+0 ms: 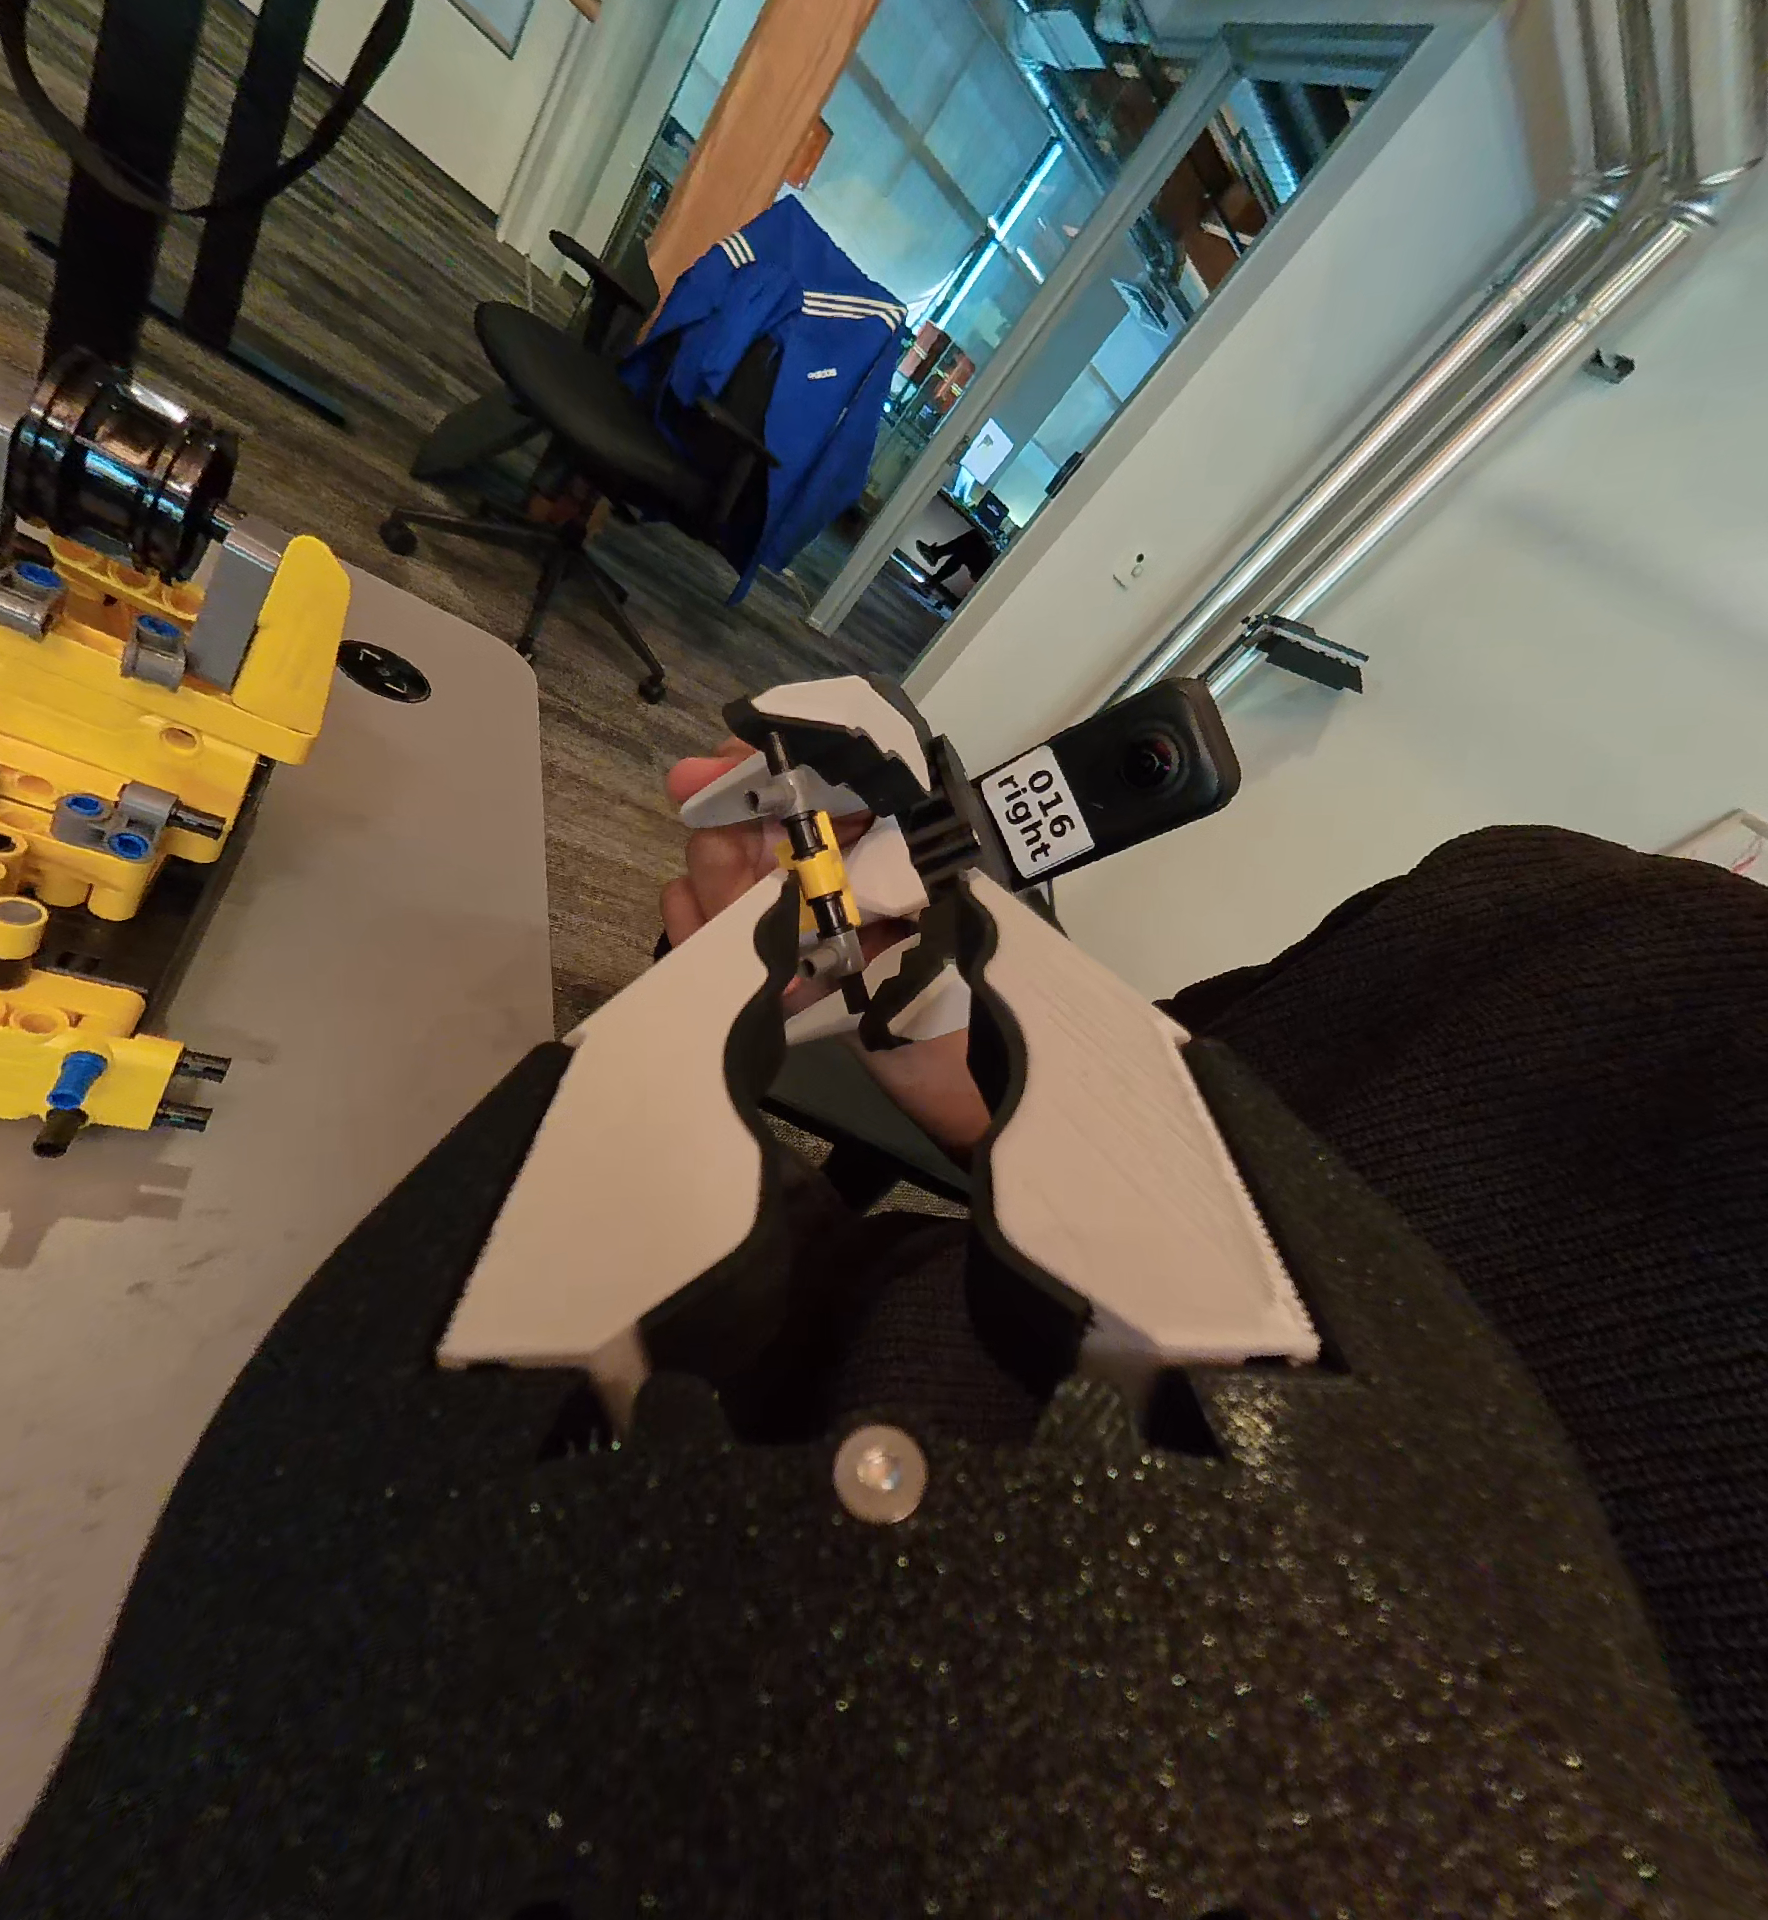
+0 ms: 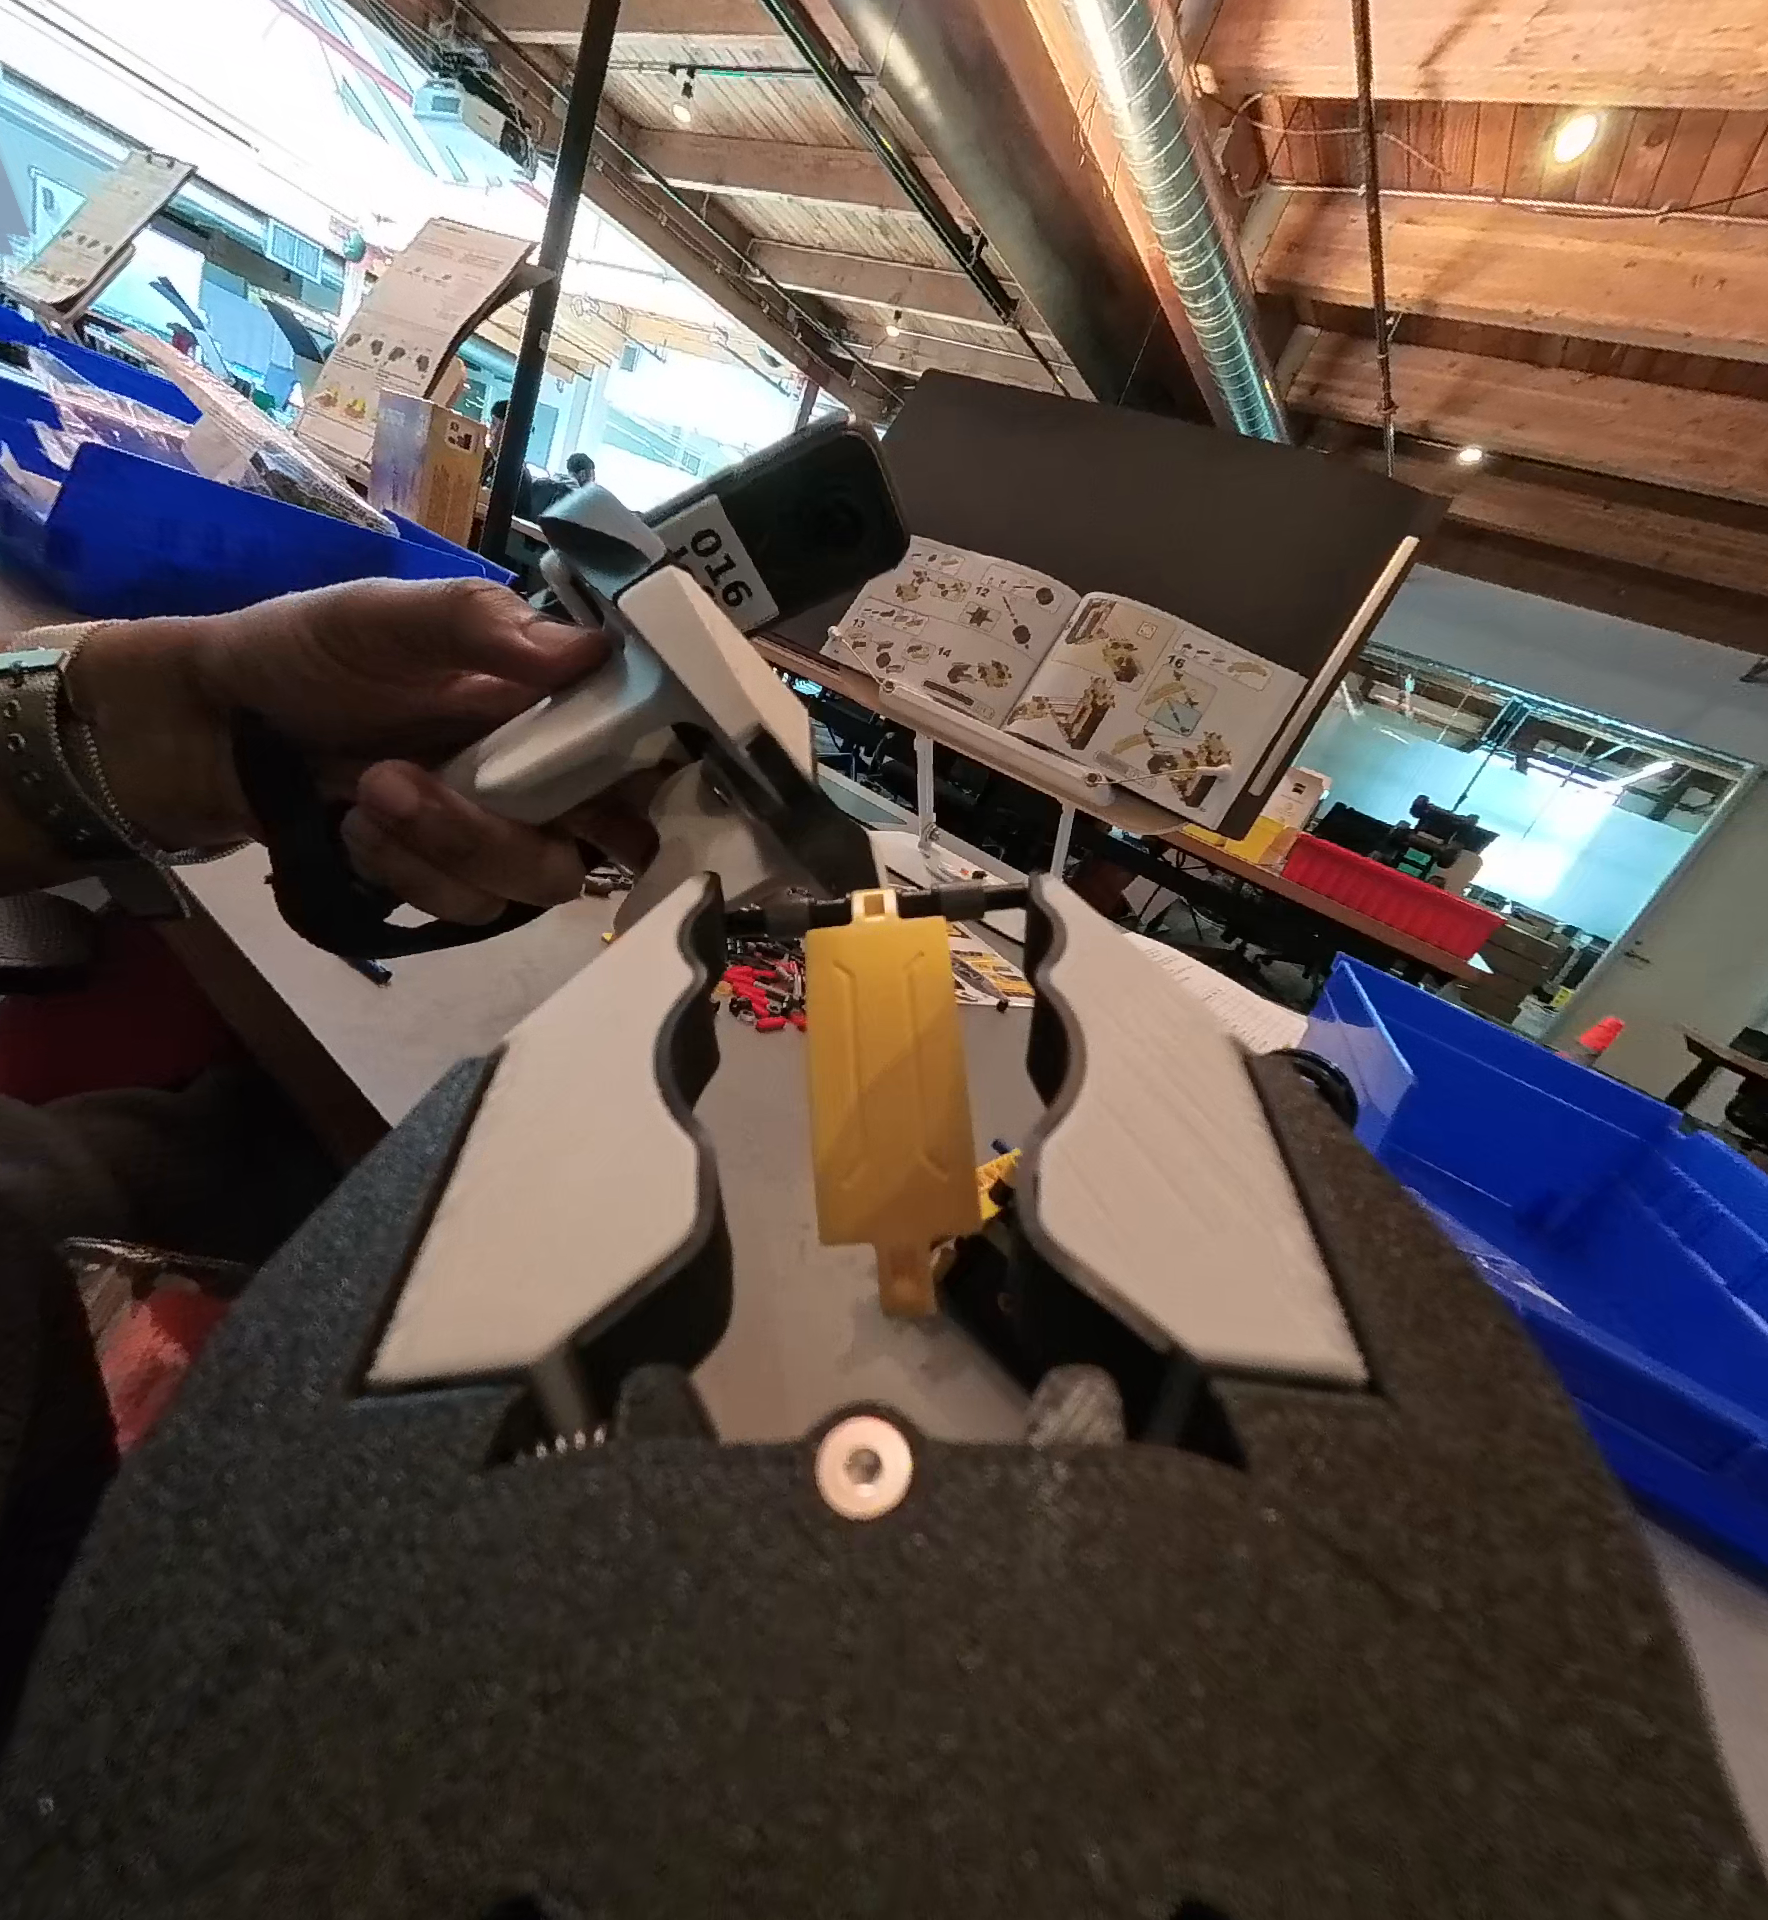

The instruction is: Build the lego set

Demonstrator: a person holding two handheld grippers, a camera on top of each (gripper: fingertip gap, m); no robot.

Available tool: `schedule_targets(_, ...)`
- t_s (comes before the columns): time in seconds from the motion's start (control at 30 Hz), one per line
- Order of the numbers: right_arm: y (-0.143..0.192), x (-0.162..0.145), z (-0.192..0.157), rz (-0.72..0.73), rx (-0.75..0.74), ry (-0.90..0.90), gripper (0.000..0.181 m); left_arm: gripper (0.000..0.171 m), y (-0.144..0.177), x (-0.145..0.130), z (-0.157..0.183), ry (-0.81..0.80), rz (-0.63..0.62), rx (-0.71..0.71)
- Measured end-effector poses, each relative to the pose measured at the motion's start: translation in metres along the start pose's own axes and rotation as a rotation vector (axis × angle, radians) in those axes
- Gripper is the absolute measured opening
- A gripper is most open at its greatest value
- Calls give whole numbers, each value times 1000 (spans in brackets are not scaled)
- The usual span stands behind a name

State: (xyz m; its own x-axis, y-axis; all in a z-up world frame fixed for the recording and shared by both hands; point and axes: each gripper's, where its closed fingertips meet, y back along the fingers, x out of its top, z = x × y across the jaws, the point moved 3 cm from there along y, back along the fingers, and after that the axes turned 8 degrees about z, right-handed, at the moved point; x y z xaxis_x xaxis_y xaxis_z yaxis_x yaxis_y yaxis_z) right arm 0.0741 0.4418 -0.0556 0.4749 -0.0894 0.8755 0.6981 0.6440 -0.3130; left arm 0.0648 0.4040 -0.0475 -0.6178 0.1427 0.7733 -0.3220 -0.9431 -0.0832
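yellow panel (image 2: 890, 1081) smooth plastic | black spool (image 1: 121, 468) glossy | table (image 1: 236, 1195) matt

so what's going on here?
A person holds a gripper in each hand over a table. The right gripper is shut on the ends of a black axle with a yellow panel hanging from it. The left gripper pinches the same small assembly near its yellow connector. A half-built yellow model sits on the table, and a manual lies open on a stand.

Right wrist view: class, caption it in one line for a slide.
Right gripper holds a black axle carrying a yellow panel; left gripper meets it.
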Motion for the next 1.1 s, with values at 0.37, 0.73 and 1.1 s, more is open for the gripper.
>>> schedule_targets(0.37, 0, 0, 0, 2, 1, -10, 56, 29, 0, -1, -2, -13, -20, 29)
schedule_targets(0.73, 8, -3, 12, 29, -34, -109, 40, 20, 36, -6, -41, -355, -293, 608)
schedule_targets(1.1, -2, -4, 13, 33, -45, -170, 39, 20, 53, 7, -39, -595, -357, 873)
